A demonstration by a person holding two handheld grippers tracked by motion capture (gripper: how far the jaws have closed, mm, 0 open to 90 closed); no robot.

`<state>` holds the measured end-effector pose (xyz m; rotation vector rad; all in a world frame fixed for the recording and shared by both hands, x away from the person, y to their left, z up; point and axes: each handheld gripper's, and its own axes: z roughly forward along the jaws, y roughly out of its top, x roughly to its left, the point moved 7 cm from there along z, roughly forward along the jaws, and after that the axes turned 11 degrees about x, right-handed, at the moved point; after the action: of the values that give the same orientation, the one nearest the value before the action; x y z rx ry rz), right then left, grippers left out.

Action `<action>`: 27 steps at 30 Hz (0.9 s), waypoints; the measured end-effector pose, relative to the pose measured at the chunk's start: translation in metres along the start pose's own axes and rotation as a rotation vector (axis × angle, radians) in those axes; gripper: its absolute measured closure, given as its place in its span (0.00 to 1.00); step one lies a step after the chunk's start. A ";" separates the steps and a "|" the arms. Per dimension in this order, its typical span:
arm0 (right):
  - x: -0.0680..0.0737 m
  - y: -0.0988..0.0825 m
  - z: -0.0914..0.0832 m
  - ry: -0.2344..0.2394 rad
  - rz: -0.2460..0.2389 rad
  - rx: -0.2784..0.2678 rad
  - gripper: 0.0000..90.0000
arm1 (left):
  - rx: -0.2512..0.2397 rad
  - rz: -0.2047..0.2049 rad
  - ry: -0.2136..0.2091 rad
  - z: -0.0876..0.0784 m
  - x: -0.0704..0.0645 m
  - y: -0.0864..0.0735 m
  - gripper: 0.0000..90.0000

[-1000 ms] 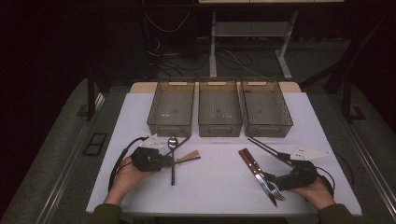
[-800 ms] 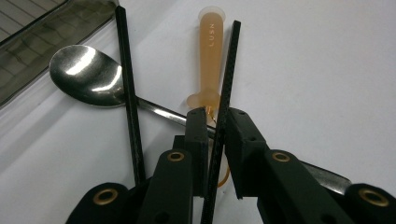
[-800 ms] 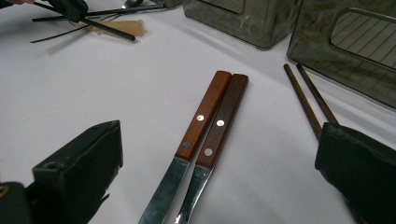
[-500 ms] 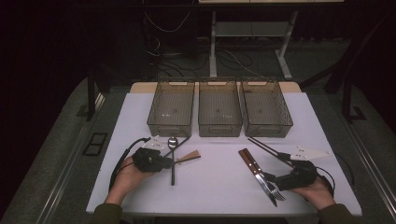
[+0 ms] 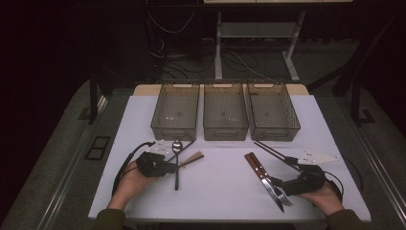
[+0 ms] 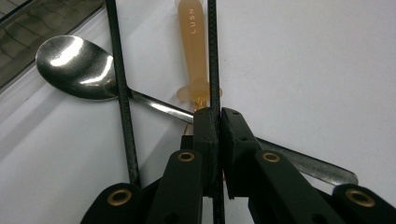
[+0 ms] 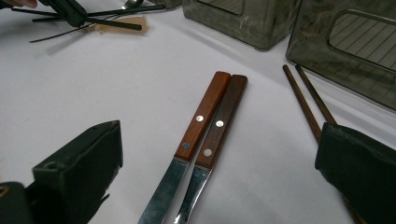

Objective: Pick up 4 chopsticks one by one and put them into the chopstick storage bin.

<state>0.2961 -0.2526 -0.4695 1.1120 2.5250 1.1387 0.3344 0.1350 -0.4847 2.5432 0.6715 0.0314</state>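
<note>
Gripping black chopstick (image 6: 213, 56), L gripper (image 6: 217, 122) jaws just closing on it; R gripper (image 7: 219, 163) jaws wide open w/ two wood-handled utensils (image 7: 205, 126) between.

This looks like a lab or test room set up for recording, not a home kitchen. A plain white table (image 5: 230, 187) stands on grey carpet (image 5: 62, 158) in a dark room. Beyond the left gripper (image 5: 173, 165) and the right gripper (image 5: 273, 184), three identical wire-mesh bins (image 5: 225, 112) sit in a neat row at the table's far edge. Farther off, loose cables (image 5: 172, 52) trail across the floor around the metal legs of another bench (image 5: 218, 48). Cutlery lies sorted in pairs near each gripper.
</note>
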 end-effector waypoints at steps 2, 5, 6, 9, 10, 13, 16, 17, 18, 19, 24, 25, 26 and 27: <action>0.000 0.000 0.000 0.000 -0.002 -0.002 0.01 | -0.001 0.001 -0.001 0.000 0.000 0.000 0.94; 0.000 0.000 0.000 0.000 -0.001 -0.002 0.01 | 0.000 0.003 0.000 0.000 0.000 0.000 0.94; 0.000 0.000 0.000 0.000 0.000 -0.002 0.01 | 0.003 0.008 -0.001 0.000 0.000 0.000 0.94; 0.000 0.000 0.000 0.000 -0.001 -0.001 0.01 | 0.001 0.009 -0.002 -0.001 0.000 0.000 0.94; 0.000 0.000 0.000 0.000 -0.001 -0.001 0.01 | 0.002 0.009 -0.002 -0.001 0.000 0.000 0.94; 0.000 0.000 0.000 -0.001 -0.003 -0.003 0.01 | -0.013 0.007 -0.006 -0.003 -0.001 0.001 0.94; 0.000 0.000 0.000 -0.001 -0.002 -0.003 0.01 | -0.024 0.006 -0.007 -0.004 -0.001 0.002 0.94; 0.000 0.000 -0.001 0.000 -0.002 -0.004 0.01 | -0.027 0.003 -0.009 -0.005 -0.002 0.002 0.94; 0.000 0.000 -0.001 0.000 -0.002 -0.004 0.01 | -0.027 0.006 -0.009 -0.005 -0.002 0.002 0.94; 0.000 0.000 -0.001 0.000 -0.002 -0.003 0.01 | -0.034 0.006 -0.012 -0.006 -0.002 0.002 0.94; 0.000 0.000 -0.001 0.001 -0.001 -0.006 0.01 | -0.060 -0.013 -0.025 -0.008 -0.003 0.004 0.94; 0.001 0.000 -0.001 0.002 -0.002 -0.008 0.01 | -0.057 -0.010 -0.026 -0.009 -0.003 0.003 0.94; 0.001 0.000 -0.001 0.003 -0.003 -0.009 0.01 | -0.057 -0.007 -0.025 -0.009 -0.003 0.004 0.94; 0.001 0.000 -0.001 0.003 -0.007 -0.009 0.01 | -0.057 -0.010 -0.023 -0.009 -0.003 0.004 0.94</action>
<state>0.2954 -0.2524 -0.4687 1.0995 2.5211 1.1498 0.3320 0.1352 -0.4746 2.4819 0.6649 0.0182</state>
